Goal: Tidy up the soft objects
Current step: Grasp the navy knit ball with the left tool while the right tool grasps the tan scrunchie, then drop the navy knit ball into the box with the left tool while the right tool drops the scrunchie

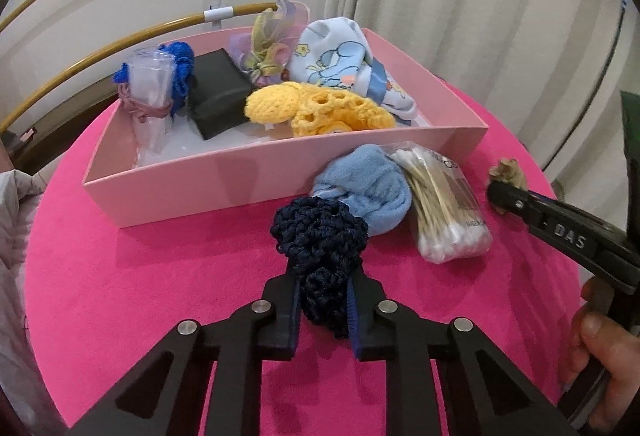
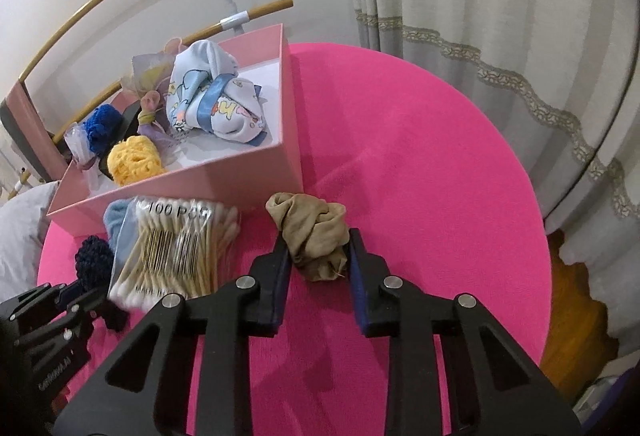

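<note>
left wrist: hand-held gripper (image 1: 324, 300) pinches knobbly navy crochet scrunchie (image 1: 320, 232).

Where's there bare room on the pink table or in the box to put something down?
The pink table is bare to the right of the pink box, out to the curtain side. Inside the box, white floor shows by the right wall beside the printed socks. It is crowded in front of the box: cotton swabs, blue sock, both tongs.

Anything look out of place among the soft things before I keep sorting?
Yes: a bag of cotton swabs lies on the pink table outside the pink box, beside the light blue sock. It is stiff sticks, not fabric.
</note>
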{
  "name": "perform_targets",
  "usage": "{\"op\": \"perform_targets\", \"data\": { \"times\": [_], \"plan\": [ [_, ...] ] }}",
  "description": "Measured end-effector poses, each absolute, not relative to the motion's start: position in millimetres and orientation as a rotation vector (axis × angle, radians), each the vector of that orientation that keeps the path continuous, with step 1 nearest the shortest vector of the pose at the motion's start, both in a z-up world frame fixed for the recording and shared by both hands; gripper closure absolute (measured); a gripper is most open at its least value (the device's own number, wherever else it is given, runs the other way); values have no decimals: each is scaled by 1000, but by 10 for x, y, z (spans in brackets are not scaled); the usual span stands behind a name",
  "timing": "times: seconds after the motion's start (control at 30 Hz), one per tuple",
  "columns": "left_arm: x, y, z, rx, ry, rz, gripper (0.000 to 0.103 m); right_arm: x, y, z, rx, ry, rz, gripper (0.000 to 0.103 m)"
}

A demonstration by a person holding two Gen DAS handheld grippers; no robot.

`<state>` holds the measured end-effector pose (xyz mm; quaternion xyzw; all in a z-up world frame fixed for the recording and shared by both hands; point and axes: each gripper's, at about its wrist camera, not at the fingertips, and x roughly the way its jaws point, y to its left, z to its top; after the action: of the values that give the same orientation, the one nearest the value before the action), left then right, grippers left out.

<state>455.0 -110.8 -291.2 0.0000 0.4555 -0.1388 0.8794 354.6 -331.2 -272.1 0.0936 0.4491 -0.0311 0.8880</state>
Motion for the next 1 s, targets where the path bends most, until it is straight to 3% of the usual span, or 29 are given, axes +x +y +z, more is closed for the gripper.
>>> {"op": "perform_targets", "data": {
  "times": [0.63,1.0],
  "plan": [
    [4227,-786,-2493,12,891,-218,90,3245,-2882,-2254,154,871,24,79],
    [4337,-545,-1763,15,761,-195,90,3327,-2577,-1690,83,783,110,79]
  ]
}}
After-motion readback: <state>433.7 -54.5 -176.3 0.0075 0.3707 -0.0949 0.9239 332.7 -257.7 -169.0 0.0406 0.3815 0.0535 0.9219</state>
